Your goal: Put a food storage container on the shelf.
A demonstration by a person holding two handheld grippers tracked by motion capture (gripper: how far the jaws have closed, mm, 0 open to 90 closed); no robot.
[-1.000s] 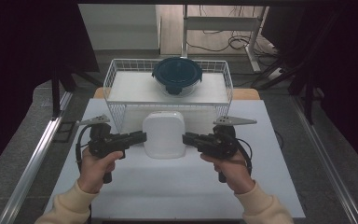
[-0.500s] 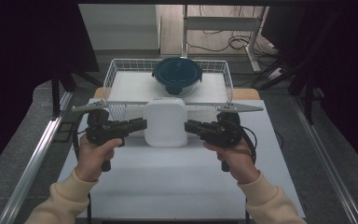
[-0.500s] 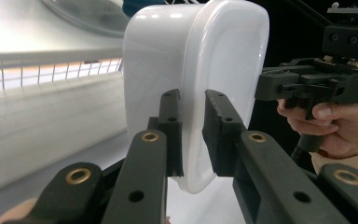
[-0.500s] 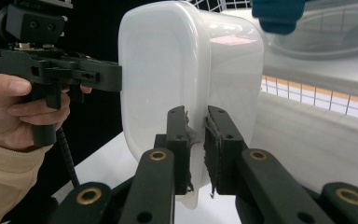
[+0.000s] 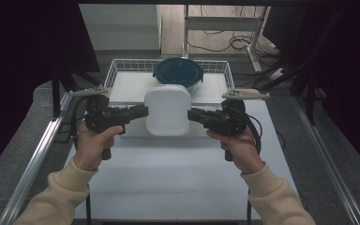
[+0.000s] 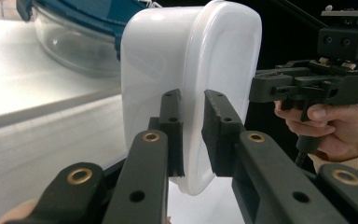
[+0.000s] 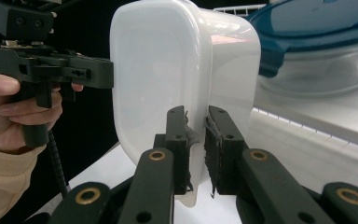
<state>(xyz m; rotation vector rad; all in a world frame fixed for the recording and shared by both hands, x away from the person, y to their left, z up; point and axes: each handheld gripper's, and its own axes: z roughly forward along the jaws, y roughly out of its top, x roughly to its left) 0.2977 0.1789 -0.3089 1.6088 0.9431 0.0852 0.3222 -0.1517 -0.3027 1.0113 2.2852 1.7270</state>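
**Desk:** What have you got in the tongs right now?

**Me:** Both sets are pinching the same thing, a white plastic box (image 5: 167, 111) with its lid on. My left gripper (image 5: 140, 111) clamps the rim on the box's left side, and my right gripper (image 5: 193, 115) clamps the rim on the opposite side. In the left gripper view the two jaws sit either side of the box's (image 6: 191, 79) lip, pressed onto it. The right gripper view shows the same: jaws closed on the lip of the box (image 7: 182, 70), with the pads looking worn and frayed.

**Desk:** Where is the box sitting?

**Me:** It isn't resting on anything that I can see. I hold it between the two grippers, above the white table (image 5: 168, 187), right at the near edge of the wire basket (image 5: 117, 70). From above I see its lid face-on.

**Desk:** Anything else close by?

**Me:** A glass bowl with a dark blue lid (image 5: 178, 72) stands in the basket, just behind the box. From the left gripper view that bowl (image 6: 74, 42) shows past the box, and my right hand (image 6: 340, 126) shows on the far side with its gripper.
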